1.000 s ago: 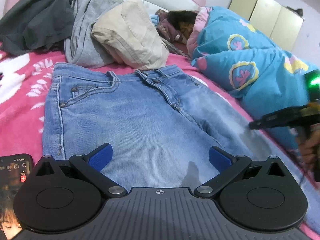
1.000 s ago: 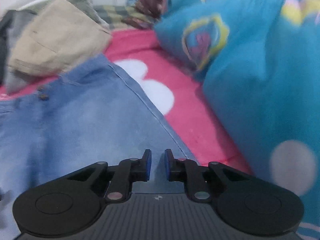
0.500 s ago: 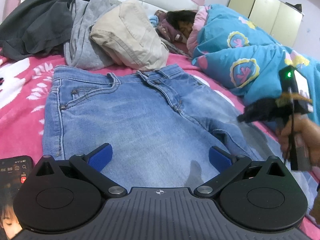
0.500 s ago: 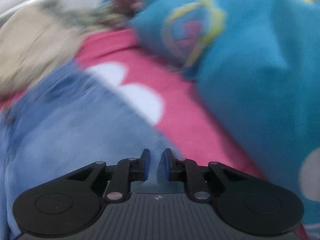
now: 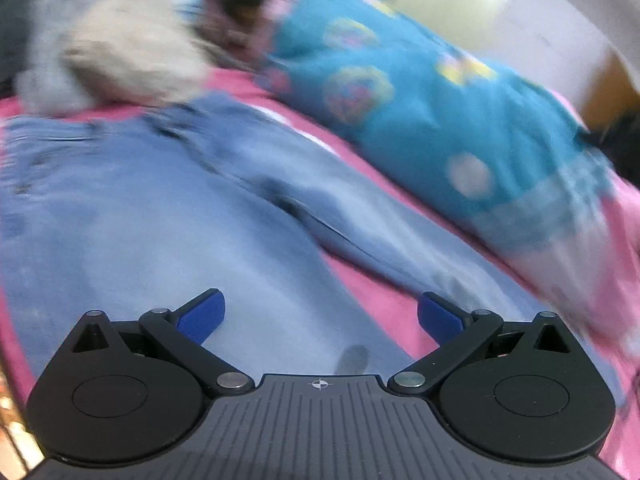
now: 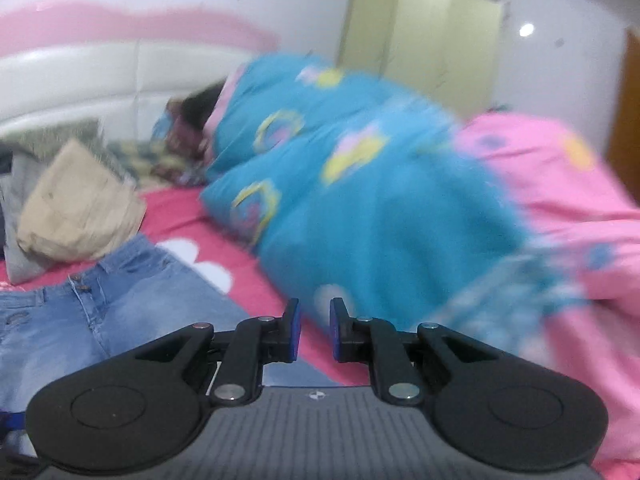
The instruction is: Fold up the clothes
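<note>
**Both cameras swing right; jeans still flat on the bed**

Changes from a second ago. Left wrist view: frame now heavily blurred, and the scene has slid leftward. The phone at the lower left corner is gone from view, and so are the right gripper and the hand that showed at the right edge. More of the blue quilt [image 5: 420, 92] and the far trouser leg now show. Right wrist view: a second ago it looked close down onto denim; now it looks out across the bed, taking in the white headboard [image 6: 100, 76], the wardrobe [image 6: 424, 28] and a pink quilt [image 6: 560, 184]. The gap between its fingers is about as narrow as before.

Pose now, left to right. The jeans [image 5: 132, 220] lie spread on the pink sheet [image 5: 384, 300], waistband toward the beige garment [image 5: 132, 56], legs running toward the camera and to the right. The left gripper [image 5: 320, 316] hangs over the near trouser leg, tilted downward, its blue pads set wide apart with nothing between them. The right gripper [image 6: 314, 332] sits above the jeans' right edge, angled toward the blue quilt; its pads stand close together with a small gap, empty. Whether either gripper touches the cloth cannot be told.
</note>
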Motion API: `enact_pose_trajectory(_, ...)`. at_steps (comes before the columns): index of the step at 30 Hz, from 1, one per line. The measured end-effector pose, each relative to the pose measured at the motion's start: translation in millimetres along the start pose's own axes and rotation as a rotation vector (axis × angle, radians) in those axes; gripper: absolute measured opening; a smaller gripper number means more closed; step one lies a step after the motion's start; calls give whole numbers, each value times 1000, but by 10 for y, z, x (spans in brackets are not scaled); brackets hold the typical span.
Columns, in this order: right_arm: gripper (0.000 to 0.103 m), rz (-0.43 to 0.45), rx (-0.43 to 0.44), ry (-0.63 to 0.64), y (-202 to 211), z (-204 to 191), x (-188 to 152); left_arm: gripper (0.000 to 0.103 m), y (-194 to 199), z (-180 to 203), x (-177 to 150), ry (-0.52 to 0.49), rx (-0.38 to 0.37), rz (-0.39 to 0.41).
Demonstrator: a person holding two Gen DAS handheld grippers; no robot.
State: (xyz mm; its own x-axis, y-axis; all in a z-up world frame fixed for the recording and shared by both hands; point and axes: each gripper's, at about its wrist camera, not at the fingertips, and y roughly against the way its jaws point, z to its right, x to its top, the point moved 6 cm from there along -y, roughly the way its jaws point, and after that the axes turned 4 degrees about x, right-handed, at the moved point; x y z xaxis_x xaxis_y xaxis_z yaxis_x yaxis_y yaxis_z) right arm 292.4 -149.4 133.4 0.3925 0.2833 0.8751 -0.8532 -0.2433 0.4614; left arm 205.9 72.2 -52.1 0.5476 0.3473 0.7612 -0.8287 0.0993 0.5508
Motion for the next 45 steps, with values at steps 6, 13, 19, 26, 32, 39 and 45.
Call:
enact_pose_trajectory(6,18,-42,4,-60,1166,161,-360,103,78,289,-244,-134,-113,-54)
enact_pose_trajectory(13,18,-204,165,-217,1056,-439,-1653,103,212,339,-371,-192,-147,-25)
enact_pose_trajectory(19,17,-342,194,-301,796,-748,-2676,103,219,250,-462,-209,-133,-20)
enact_pose_trajectory(26,18,-181,84,-292,1187,-651,-2546,103,277,358,-487,-241,-172,2)
enact_pose_trajectory(32,19,-263,20,-321,1129,-574,-2930,103,310,471,-545,-287,-205,7)
enact_pose_trajectory(39,19,-137,-68,-217,1185,-270,-2423,103,243,520,-465,-272,-200,22)
enact_pose_trajectory(45,19,-108,-55,-219,604,96,-2181,103,159,612,-393,-280,-194,29)
